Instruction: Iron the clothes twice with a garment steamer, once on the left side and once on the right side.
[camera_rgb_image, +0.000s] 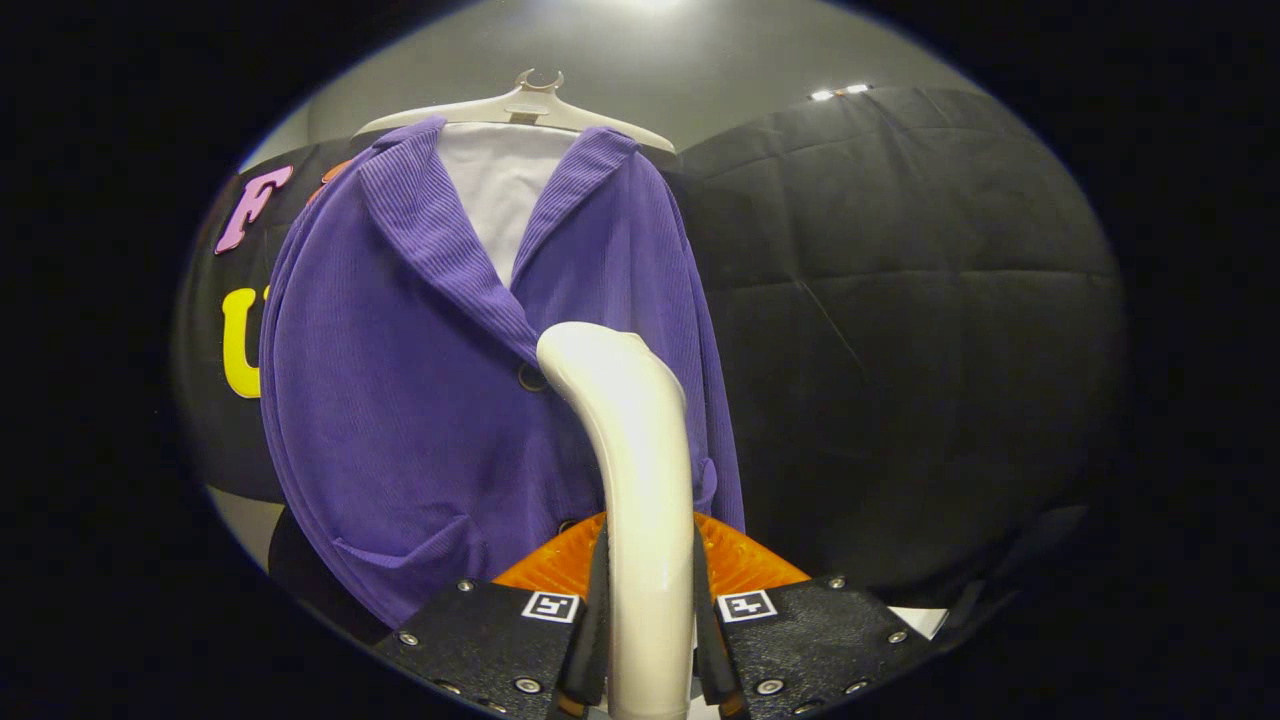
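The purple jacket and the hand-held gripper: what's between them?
The white steamer handle, clamped in the hand-held gripper, curves up towards the purple jacket, as the gripper view shows.

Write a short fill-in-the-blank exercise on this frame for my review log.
1. The gripper is shut on the steamer's white ____.
2. The jacket hanging from the hanger is ____ in colour.
3. Under the jacket's collar shows a ____ shirt.
4. The steamer's head is in front of the jacket's ____, close to a button.

Missing words: handle; purple; white; middle
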